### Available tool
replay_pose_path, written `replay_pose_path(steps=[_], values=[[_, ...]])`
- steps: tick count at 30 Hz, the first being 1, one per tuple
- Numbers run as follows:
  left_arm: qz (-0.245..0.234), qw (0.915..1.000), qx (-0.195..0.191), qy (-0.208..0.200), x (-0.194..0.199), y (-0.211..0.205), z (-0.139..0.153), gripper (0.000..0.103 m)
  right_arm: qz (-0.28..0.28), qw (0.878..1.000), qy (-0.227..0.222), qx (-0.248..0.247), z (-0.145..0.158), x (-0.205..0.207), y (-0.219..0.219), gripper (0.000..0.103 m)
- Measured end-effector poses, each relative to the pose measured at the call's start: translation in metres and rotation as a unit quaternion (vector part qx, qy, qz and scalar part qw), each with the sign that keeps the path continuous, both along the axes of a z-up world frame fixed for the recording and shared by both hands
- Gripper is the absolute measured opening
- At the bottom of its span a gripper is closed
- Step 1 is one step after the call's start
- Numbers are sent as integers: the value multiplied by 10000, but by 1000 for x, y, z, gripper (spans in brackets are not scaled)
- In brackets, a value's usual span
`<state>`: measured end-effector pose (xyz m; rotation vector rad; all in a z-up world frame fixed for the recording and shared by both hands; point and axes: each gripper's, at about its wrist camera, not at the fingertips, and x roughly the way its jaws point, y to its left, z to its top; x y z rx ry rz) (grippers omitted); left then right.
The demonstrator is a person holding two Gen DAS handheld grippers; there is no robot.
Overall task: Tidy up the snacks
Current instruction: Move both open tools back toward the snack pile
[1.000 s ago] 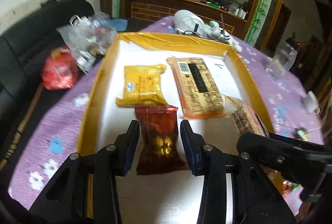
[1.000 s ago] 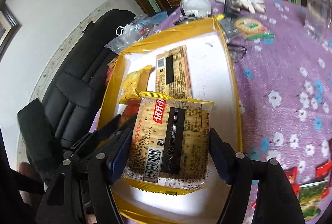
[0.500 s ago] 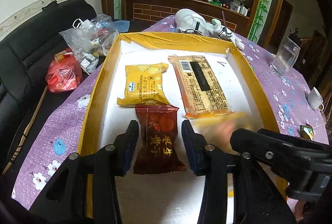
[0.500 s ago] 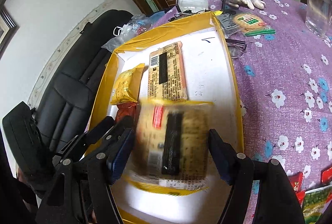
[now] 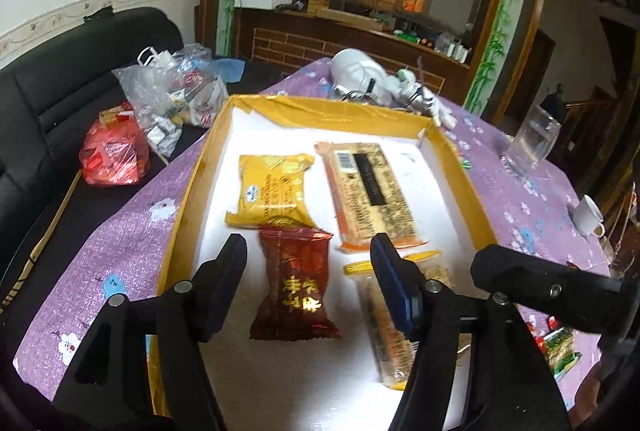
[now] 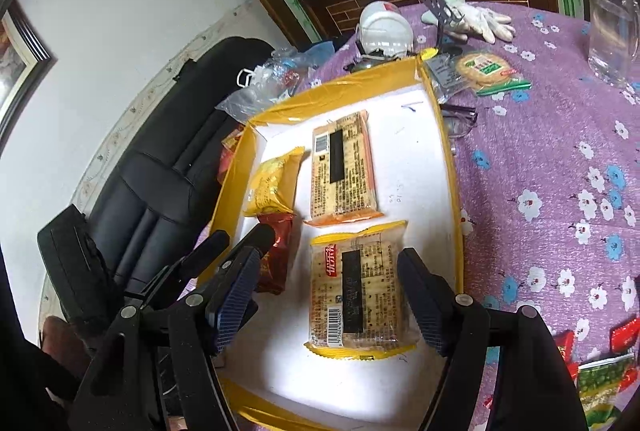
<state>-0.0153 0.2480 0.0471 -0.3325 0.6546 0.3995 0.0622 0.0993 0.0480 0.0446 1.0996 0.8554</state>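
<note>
A yellow-rimmed white tray (image 5: 192, 187) (image 6: 452, 167) holds several snacks. A dark red candy pack (image 5: 296, 291) (image 6: 276, 255) lies below a yellow cracker pack (image 5: 272, 191) (image 6: 272, 183). A long orange biscuit pack (image 5: 368, 191) (image 6: 344, 167) lies at the back. A yellow biscuit pack (image 6: 360, 287) (image 5: 384, 327) lies flat in the tray's near right part. My left gripper (image 5: 308, 279) is open, above the red pack. My right gripper (image 6: 328, 295) is open and empty, its fingers either side of the yellow biscuit pack, clear of it.
On the purple flowered tablecloth (image 6: 560, 159): a glass (image 6: 612, 31), a round cracker pack (image 6: 486, 69), white gloves (image 6: 476, 19), a white helmet (image 6: 384, 31), loose snack packs (image 6: 600, 371) at the near right and a cup (image 5: 588, 215). Plastic bags (image 5: 168, 103) lie on the black sofa at left.
My right gripper has opened and let go of the yellow biscuit pack, which now lies in the tray. My left gripper has stayed open and pulled back a little above the red pack.
</note>
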Motion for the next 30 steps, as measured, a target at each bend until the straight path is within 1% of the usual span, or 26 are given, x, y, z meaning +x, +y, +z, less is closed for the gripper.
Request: replay_pose_path(steps=[2, 7, 12, 18, 20, 25, 28, 30], values=[[-36, 9999, 34, -96, -2, -3, 3, 70, -39, 10000, -18, 43, 4, 0, -5, 73], [-88, 9996, 43, -267, -5, -3, 7, 70, -227, 9996, 5, 186, 12, 7, -28, 73], [-219, 9989, 84, -413, -7, -8, 11, 70, -534, 9980, 139, 319, 14, 20, -62, 74], [-361, 9978, 156, -530, -10, -15, 16, 70, -993, 9948, 76, 196, 14, 32, -113, 74], [-378, 9978, 124, -536, -9, -15, 16, 70, -1148, 9933, 38, 107, 13, 35, -129, 74], [-441, 9979, 60, -467, -6, -16, 12, 70, -1685, 9857, -57, 11, 8, 44, -182, 74], [-531, 9976, 92, -443, -4, -21, 11, 70, -2110, 9775, -16, 72, 3, 54, -219, 74], [-653, 9969, 75, -433, -2, -25, 10, 70, -2352, 9719, -58, 14, -2, 62, -236, 74]])
